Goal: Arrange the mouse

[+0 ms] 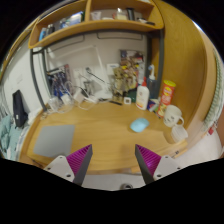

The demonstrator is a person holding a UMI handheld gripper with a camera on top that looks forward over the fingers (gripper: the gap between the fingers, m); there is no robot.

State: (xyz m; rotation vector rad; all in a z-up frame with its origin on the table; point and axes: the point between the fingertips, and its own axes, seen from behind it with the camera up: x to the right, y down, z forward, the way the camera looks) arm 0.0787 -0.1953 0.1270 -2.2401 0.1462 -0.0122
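A small light-blue mouse (139, 125) lies on the wooden desk (100, 125), beyond my right finger and apart from it. A grey mouse mat (55, 140) lies flat on the desk beyond my left finger. My gripper (113, 152) is held above the desk's near edge. Its two fingers with magenta pads (80, 160) stand wide apart with nothing between them.
A white bottle (143, 97), an orange can (168, 92) and a white mug (177, 121) stand to the right of the mouse. Small items crowd the desk's back under a wooden shelf (90, 28). A dark monitor (20, 108) stands at the left.
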